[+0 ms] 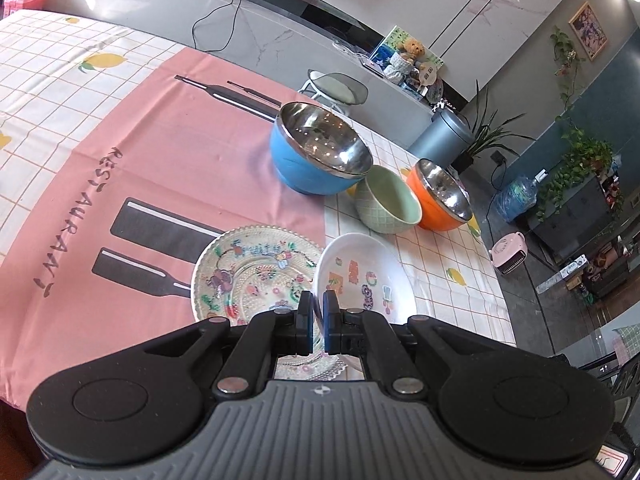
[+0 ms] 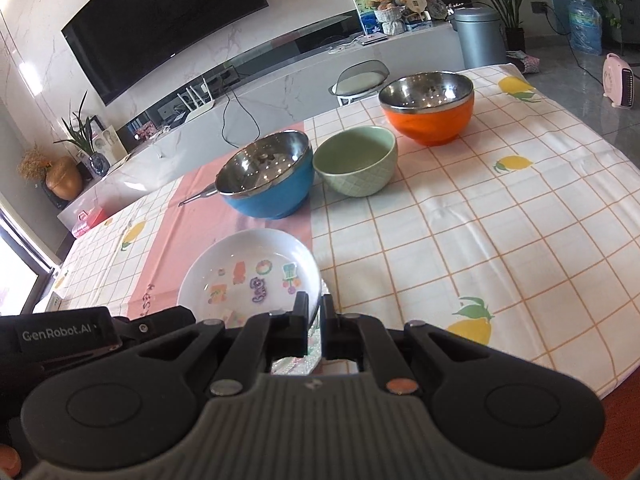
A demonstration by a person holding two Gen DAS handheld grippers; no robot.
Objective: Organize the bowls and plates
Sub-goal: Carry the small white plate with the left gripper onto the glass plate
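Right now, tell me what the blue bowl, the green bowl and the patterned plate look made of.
Blue bowl: mirror-bright inside reflecting the room, so likely stainless steel with a blue coated or plastic shell.
Green bowl: opaque, smooth, embossed lattice outside; probably glazed ceramic.
Patterned plate: beaded, see-through texture; looks like pressed glass, possibly clear plastic.
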